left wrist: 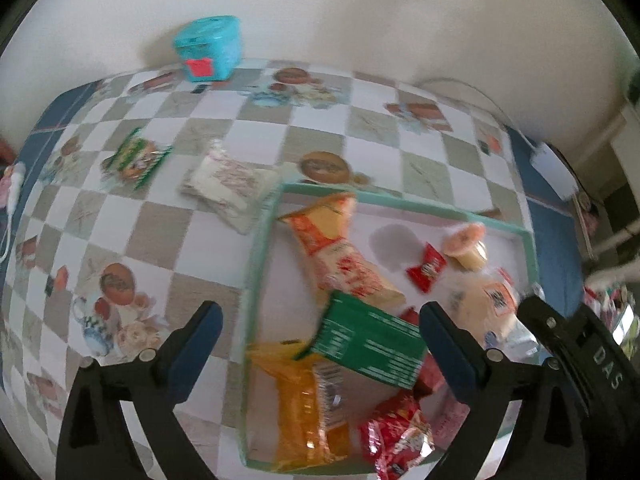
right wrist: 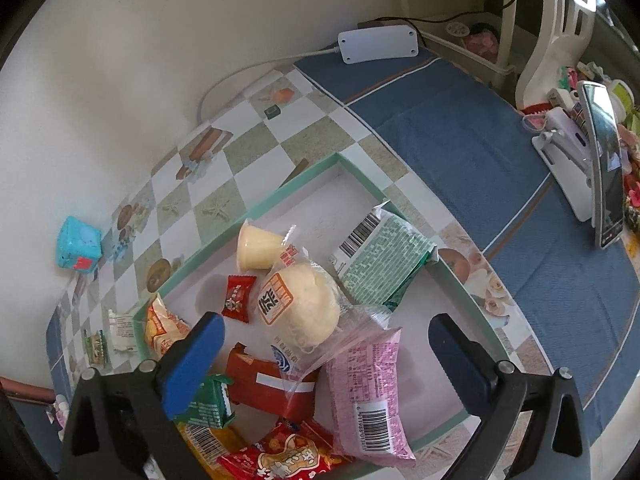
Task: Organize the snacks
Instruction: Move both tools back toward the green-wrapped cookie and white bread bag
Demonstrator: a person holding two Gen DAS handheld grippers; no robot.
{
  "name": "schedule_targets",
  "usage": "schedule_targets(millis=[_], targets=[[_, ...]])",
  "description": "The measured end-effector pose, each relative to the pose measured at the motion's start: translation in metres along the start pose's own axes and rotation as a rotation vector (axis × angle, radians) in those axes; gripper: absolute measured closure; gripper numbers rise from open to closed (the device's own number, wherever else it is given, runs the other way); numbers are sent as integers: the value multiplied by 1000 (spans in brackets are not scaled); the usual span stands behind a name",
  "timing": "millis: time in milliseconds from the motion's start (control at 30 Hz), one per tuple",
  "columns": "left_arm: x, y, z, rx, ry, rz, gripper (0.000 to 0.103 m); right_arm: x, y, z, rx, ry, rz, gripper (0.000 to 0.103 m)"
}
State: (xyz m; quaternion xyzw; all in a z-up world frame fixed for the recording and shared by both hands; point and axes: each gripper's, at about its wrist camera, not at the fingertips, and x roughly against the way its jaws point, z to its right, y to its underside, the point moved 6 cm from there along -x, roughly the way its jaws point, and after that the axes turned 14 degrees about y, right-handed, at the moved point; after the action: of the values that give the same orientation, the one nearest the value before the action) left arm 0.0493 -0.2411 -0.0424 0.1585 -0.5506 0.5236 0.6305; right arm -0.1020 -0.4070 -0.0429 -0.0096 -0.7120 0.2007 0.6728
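A green-rimmed tray (left wrist: 256, 248) (right wrist: 256, 210) holds several snacks. In the left wrist view a green box (left wrist: 368, 340) lies tilted on a yellow packet (left wrist: 308, 408), between the fingers of my open left gripper (left wrist: 320, 314), and the pads do not touch it. My right gripper (right wrist: 326, 324) is open above a wrapped bun (right wrist: 304, 304) and a pink packet (right wrist: 372, 392), gripping nothing. A pudding cup (right wrist: 258, 248), a red candy (right wrist: 238, 296) and a green-white packet (right wrist: 384, 260) also lie in the tray. Outside it, a white packet (left wrist: 232, 184) and a green packet (left wrist: 138, 158) rest on the checked tablecloth.
A teal box (left wrist: 210, 52) stands against the wall at the far table edge. At the right, a white adapter (right wrist: 376, 44) with its cable lies on the blue cloth border, and a phone on a stand (right wrist: 606, 168) is near the table's edge.
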Motion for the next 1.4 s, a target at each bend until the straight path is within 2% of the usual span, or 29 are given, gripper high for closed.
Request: schedule_targets(millis=[200, 467, 600, 833, 1000, 1400], targets=[[18, -9, -42, 142, -57, 69, 4, 0, 2, -4, 12, 6, -7, 0], [35, -15, -97, 250, -124, 92, 4, 11, 13, -26, 62, 16, 15, 0], [48, -16, -127, 284, -171, 113, 4, 24, 25, -59, 142, -23, 34, 0], [73, -11, -174, 378, -213, 151, 4, 53, 53, -111, 280, -79, 85, 0], [90, -4, -205, 434, -292, 183, 4, 67, 78, -144, 370, -116, 105, 0], [106, 13, -252, 472, -278, 165, 4, 77, 127, -196, 530, -147, 135, 0]])
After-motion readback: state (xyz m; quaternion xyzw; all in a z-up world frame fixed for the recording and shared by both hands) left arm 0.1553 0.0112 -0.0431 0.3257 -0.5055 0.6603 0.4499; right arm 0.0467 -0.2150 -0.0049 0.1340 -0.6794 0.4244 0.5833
